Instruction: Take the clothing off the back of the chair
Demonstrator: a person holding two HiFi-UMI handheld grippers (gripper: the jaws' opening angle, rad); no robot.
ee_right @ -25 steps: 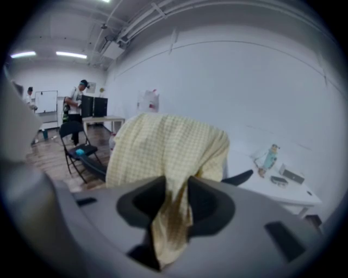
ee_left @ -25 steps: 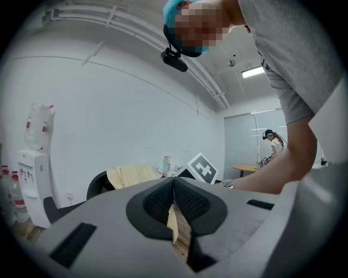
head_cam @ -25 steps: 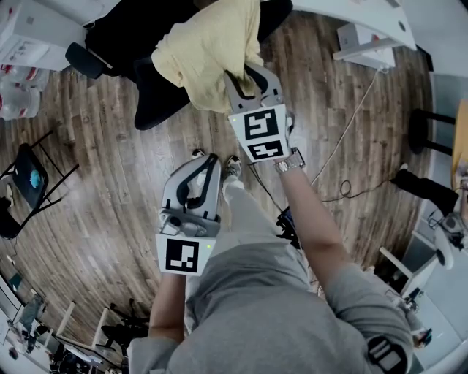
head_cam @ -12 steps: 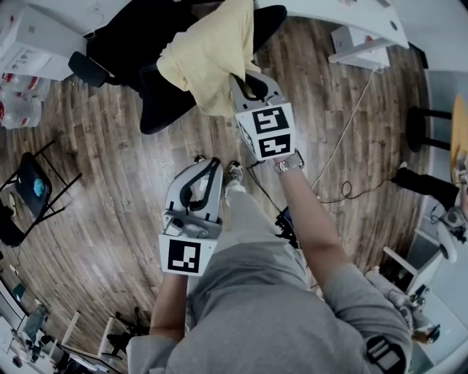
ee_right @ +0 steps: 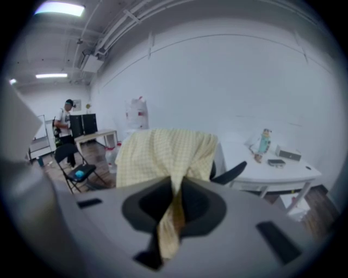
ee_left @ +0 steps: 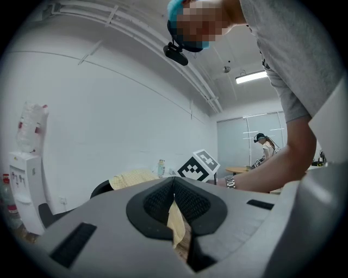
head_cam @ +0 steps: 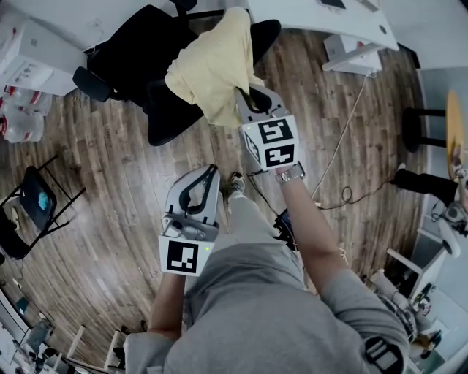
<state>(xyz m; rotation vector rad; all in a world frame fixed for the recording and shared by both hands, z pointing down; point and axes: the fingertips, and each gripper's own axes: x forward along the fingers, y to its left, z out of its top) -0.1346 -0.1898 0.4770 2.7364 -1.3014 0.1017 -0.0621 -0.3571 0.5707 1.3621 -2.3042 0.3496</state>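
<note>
Right claw: clenched on a hanging fold of the yellow checked garment; the cloth ran pinched between its jaws and trailed out below them.
Left claw: jaws together with nothing in them, held low in front of the person's body, well apart from the garment.
Garment: draped over the back of the black office chair, its lower edge drawn toward the right claw.
Chair: stood on the wooden floor, near the white table.
</note>
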